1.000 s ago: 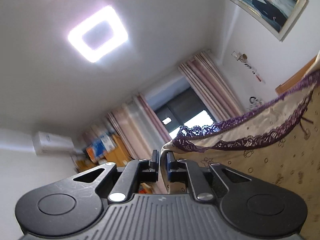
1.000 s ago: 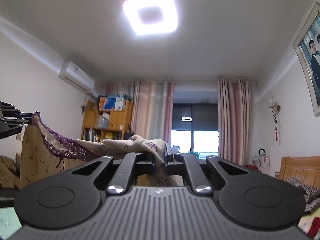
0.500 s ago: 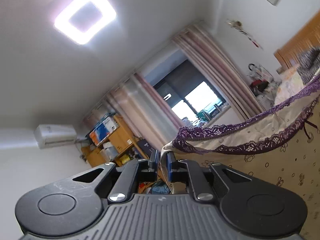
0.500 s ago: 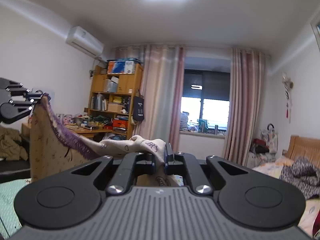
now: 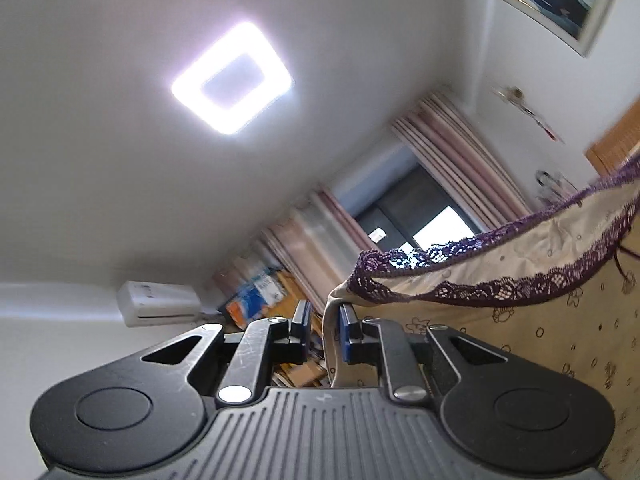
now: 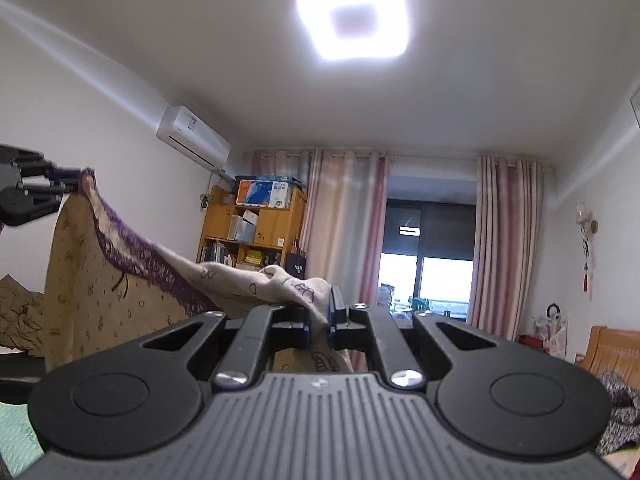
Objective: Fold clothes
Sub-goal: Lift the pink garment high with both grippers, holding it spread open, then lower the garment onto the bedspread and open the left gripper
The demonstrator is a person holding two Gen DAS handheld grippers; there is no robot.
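Observation:
A beige garment (image 5: 500,320) with small printed figures and purple lace trim hangs stretched in the air between my two grippers. In the left wrist view my left gripper (image 5: 324,312) has its jaws opening. The garment's corner still stands between them, lying against the right pad (image 5: 346,326), with a visible gap on the left pad's side. My right gripper (image 6: 319,312) is shut on a bunched fold of the same garment (image 6: 100,280). From the right wrist view the left gripper (image 6: 60,188) shows at the far left, at the raised lace corner.
A wooden bookshelf (image 6: 256,228) with boxes stands ahead under an air conditioner (image 6: 194,142). Curtains frame a dark window (image 6: 428,248). A wooden bed frame (image 6: 616,352) with clothes is at the right. A brown cloth heap (image 6: 20,312) lies at the left.
The left jaws have parted, leaving a gap beside the garment corner. Both views have tipped back up toward the ceiling since half a second ago. The right grip is unchanged.

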